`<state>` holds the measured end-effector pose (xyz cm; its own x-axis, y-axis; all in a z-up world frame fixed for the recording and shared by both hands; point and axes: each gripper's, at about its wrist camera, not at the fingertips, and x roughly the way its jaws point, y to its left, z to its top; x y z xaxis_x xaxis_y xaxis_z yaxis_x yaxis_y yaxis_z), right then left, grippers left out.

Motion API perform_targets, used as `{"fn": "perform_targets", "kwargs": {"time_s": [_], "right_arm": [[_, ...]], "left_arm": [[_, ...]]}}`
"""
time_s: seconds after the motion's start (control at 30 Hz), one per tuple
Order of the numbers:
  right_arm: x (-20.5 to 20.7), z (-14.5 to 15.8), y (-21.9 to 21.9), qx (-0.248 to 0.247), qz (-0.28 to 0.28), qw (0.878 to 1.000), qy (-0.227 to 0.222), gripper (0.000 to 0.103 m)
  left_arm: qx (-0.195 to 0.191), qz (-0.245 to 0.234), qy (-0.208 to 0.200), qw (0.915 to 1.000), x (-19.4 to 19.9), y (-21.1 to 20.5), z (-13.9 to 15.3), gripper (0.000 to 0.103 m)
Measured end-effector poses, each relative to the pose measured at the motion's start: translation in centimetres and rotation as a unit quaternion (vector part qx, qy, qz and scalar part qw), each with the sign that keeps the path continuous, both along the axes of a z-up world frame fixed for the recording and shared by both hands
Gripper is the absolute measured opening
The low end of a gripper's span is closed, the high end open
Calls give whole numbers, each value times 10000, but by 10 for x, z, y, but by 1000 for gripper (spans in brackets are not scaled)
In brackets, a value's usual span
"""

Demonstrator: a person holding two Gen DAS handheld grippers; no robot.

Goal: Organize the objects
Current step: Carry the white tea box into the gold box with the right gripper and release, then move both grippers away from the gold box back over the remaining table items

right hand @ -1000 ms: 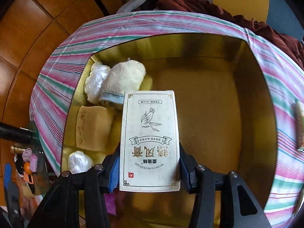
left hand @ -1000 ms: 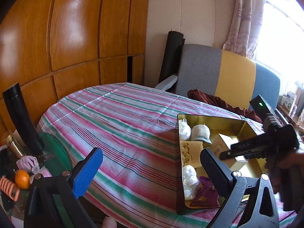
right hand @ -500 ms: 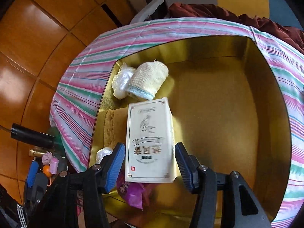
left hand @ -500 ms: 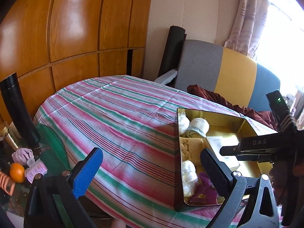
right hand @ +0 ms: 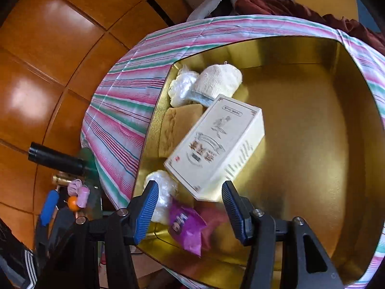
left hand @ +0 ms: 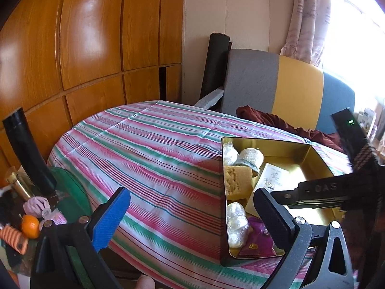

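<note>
- Two grippers in view. The right gripper [right hand: 190, 207] hangs over the gold tin [right hand: 361, 125] on the striped worktop [right hand: 125, 120], pointing steeply down into it.
- Right jaws: released and standing apart; they have just been opening. Nothing is pressed between the pads.
- One cream carton [right hand: 216, 144] lies inside the tin, just beyond the fingertips of the right gripper. Its near corner falls between the lines of the two jaws but touches neither pad.
- Carton rests tilted, its left edge propped on the yellow sponge [right hand: 178, 125] and neighbouring items; printed face up. Long axis runs diagonally, from near-left to far-right in the right wrist view.
- Along the tin's left wall: a clear plastic bundle [right hand: 180, 86], a rolled cream cloth [right hand: 219, 82], the sponge, a second plastic bundle [right hand: 163, 192] and a purple sachet [right hand: 187, 226]. The right half of the tin floor is bare.
- Print on the carton is blurred and unreadable. The second bundle and the sachet are partly hidden behind the right gripper's left finger.
- Left gripper [left hand: 192, 216] is held level with the near edge of the worktop, jaws wide apart and holding nothing; its right finger covers part of the tin's near corner.
- Right gripper's body crosses the left wrist view at the right edge, cutting off the tin's far side.
</note>
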<state>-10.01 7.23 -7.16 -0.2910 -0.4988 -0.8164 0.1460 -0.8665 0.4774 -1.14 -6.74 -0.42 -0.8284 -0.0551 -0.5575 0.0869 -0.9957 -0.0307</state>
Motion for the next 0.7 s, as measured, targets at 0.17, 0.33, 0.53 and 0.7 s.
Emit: {"fn": "perform_targets", "kwargs": {"time_s": [0.17, 0.33, 0.53, 0.7], "right_arm": [[23, 16, 25, 318, -185, 9984, 418, 56], [47, 25, 61, 587, -484, 9947, 693, 56], [73, 35, 118, 738, -1026, 9883, 849, 56], [93, 40, 167, 887, -1471, 9811, 896, 56]], "left_arm": [[-120, -11, -63, 9999, 0, 8, 1, 103], [-130, -169, -26, 9998, 2, 19, 7, 103], [-201, -471, 58, 9987, 5, 41, 16, 103], [-206, -856, 76, 9961, 6, 67, 23, 103]]}}
